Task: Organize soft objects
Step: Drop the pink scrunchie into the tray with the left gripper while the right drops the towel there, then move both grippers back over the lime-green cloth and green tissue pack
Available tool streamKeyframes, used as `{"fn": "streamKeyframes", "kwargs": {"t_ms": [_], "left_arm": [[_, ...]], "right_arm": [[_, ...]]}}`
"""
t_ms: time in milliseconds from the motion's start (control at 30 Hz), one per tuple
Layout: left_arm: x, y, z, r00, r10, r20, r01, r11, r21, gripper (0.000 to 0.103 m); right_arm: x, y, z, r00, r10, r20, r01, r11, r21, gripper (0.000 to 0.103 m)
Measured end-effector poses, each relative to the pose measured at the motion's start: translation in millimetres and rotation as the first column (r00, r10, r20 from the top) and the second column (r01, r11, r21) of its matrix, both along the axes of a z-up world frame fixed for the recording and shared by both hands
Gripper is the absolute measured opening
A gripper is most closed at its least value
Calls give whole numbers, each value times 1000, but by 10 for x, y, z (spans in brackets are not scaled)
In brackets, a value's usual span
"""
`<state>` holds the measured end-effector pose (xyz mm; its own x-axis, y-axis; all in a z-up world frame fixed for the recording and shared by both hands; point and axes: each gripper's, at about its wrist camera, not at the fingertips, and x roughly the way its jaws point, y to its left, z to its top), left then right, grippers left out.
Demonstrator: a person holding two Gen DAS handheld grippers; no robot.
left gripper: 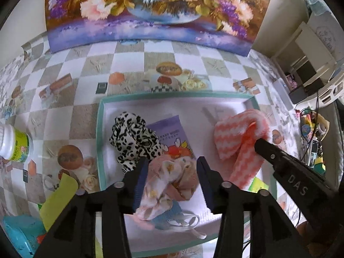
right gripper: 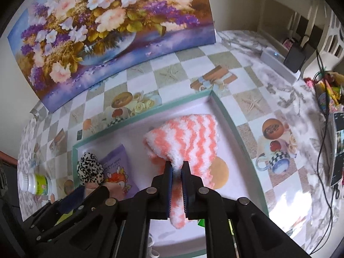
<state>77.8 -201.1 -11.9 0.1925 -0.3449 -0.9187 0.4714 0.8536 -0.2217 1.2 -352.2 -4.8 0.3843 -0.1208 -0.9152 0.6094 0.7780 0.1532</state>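
A shallow white box with a teal rim (left gripper: 99,129) (right gripper: 232,124) lies on the checked tablecloth. In it lie a leopard-print scrunchie (left gripper: 133,137) (right gripper: 89,168), a purple packet (left gripper: 172,135) (right gripper: 117,167) and a pink floral cloth (left gripper: 169,178) on a blue-and-white item. My left gripper (left gripper: 172,167) is open, its jaws either side of the floral cloth. My right gripper (right gripper: 177,167) is shut on a fluffy orange-and-white striped cloth (right gripper: 191,137) (left gripper: 238,137) over the box's right half.
A large flower painting (left gripper: 150,10) (right gripper: 107,32) stands at the table's back. A white bottle with a green label (left gripper: 15,144) (right gripper: 34,182) stands left of the box. A yellow-green sheet (left gripper: 58,195) and a blue object (left gripper: 19,236) lie at front left. Cables and clutter (right gripper: 326,99) crowd the right.
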Motion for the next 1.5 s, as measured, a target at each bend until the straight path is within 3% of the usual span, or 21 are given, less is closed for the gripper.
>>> {"fn": "streamKeyframes", "kwargs": {"t_ms": [67, 133, 367, 433, 500, 633, 800, 1067, 1233, 1500], "left_arm": [[-4, 25, 75, 1000, 2, 14, -2, 1000, -3, 54], [-3, 75, 154, 1000, 10, 24, -10, 1000, -6, 57], [165, 375, 200, 995, 95, 25, -95, 995, 30, 68], [267, 531, 155, 988, 150, 32, -152, 987, 59, 70], [339, 652, 107, 981, 189, 35, -191, 978, 86, 84], [468, 946, 10, 967, 254, 36, -256, 957, 138, 86], [547, 1332, 23, 951, 305, 56, -310, 931, 191, 86], [518, 1883, 206, 930, 362, 58, -367, 918, 149, 86], [495, 2064, 176, 927, 372, 42, -373, 913, 167, 87], [511, 2234, -88, 936, 350, 18, -339, 891, 301, 87]], "right_arm": [[3, 8, 45, 1000, 3, 0, -3, 1000, -3, 22], [1, 23, 94, 1000, 4, 2, -4, 1000, -14, 38], [10, 123, 197, 1000, 23, -6, -24, 999, -46, 43], [42, 193, 189, 999, 41, -20, -42, 998, -54, 68], [95, 281, 193, 997, 71, -27, -73, 995, -69, 70], [177, 446, 190, 992, 116, -48, -121, 987, -103, 83], [259, 633, 200, 985, 167, -43, -170, 981, -98, 89], [347, 1044, 327, 965, 262, 31, -261, 964, -45, 90], [432, 1465, 310, 931, 361, 50, -361, 932, -6, 90], [558, 2059, 23, 863, 505, -13, -504, 862, 53, 90]]}}
